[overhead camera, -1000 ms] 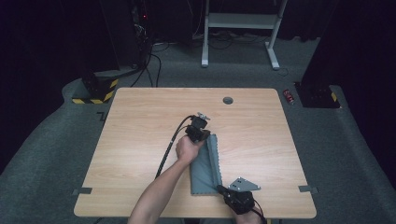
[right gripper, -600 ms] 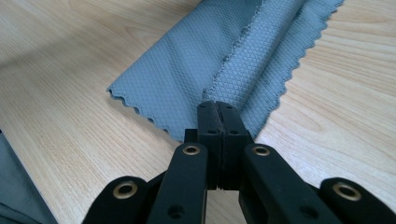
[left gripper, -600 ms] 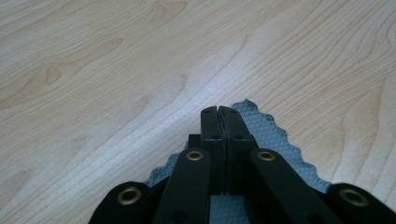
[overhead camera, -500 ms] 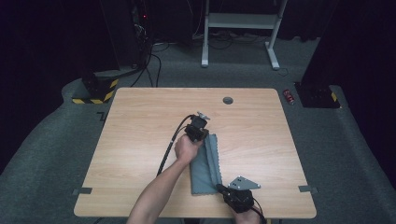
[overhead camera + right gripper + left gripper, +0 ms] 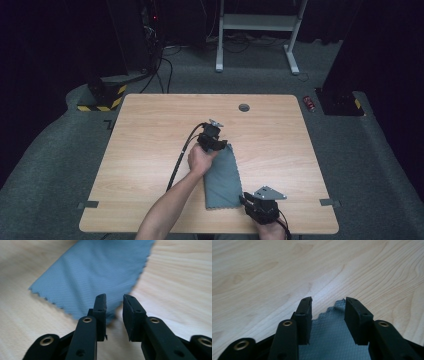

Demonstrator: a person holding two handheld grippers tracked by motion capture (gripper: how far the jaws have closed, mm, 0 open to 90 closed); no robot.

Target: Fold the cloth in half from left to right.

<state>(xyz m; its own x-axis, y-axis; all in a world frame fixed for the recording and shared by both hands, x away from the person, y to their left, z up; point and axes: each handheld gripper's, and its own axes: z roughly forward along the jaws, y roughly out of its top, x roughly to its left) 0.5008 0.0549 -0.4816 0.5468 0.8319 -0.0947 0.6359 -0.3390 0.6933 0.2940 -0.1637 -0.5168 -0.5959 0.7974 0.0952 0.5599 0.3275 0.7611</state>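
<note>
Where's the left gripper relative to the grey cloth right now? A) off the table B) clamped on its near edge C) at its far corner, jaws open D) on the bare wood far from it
C: the left gripper stands with jaws apart over the pinked far corner of the grey cloth.

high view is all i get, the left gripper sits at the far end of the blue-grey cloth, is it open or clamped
Observer: Open. In the left gripper view the left gripper has a clear gap between its jaws, astride the far corner of the blue-grey zigzag-edged cloth.
Operator: and the right one by the near edge
Observer: Also open, with a narrower gap. The right gripper points at the cloth's near corner, nothing between its jaws.
Operator: cloth lying flat there
Observer: Not quite. In the right gripper view it shows soft ripples, though that picture is blurred.
</note>
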